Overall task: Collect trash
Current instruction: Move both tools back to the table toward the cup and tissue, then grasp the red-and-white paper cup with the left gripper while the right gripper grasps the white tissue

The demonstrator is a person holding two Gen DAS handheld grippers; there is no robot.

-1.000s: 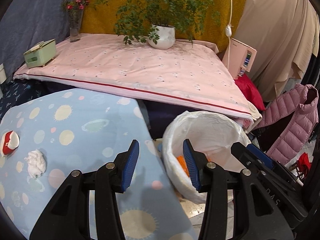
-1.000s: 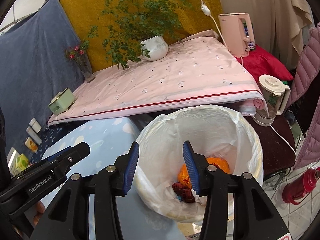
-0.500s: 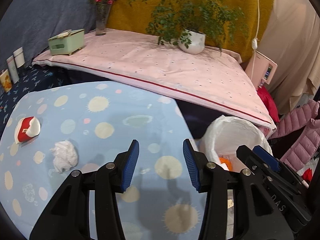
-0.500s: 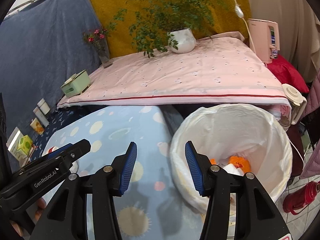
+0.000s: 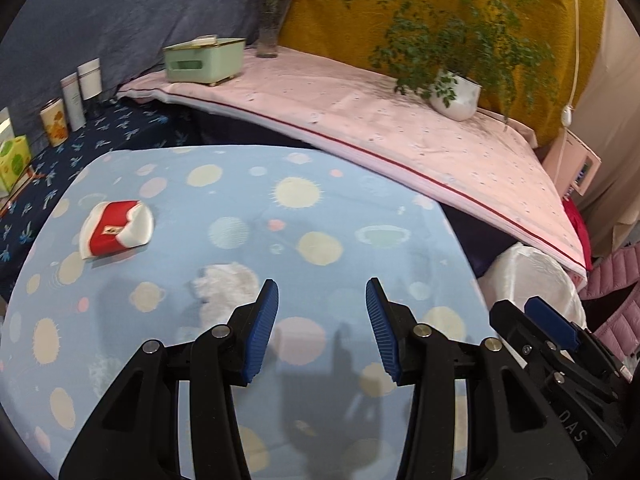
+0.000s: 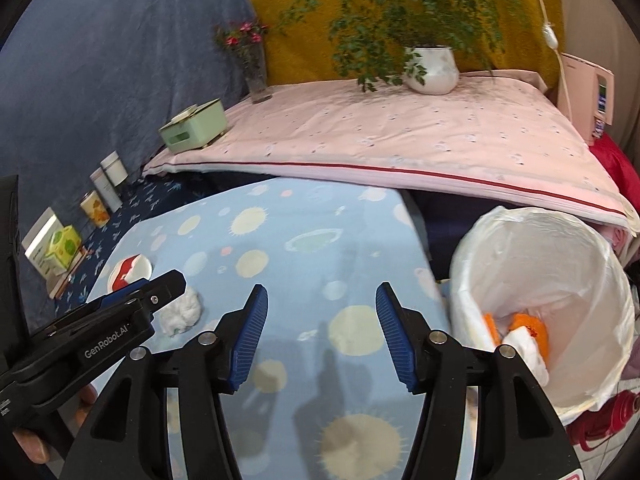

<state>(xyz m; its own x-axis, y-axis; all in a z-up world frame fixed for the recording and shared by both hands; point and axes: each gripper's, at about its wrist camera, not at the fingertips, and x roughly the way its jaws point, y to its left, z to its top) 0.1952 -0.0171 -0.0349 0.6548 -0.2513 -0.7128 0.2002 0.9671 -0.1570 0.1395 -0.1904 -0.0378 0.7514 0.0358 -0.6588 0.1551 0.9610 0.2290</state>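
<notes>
Red-and-white wrapper (image 5: 116,233), blue polka-dot tablecloth (image 5: 304,216)

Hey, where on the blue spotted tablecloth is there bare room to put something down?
The blue spotted tablecloth is bare across its middle and far edge, between the white crumpled tissue and the white-lined trash bin. The near strip ahead of the right hand-held gripper is bare too. The left side is crowded: tissue, red-and-white crushed paper cup, left hand-held gripper.

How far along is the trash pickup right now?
Some is done: orange scraps and white paper already lie in the bin. Nothing is in hand; the left tool is open and empty, and the right tool is opening, also empty. Left: the tissue wad and the red-and-white wrapper.
</notes>
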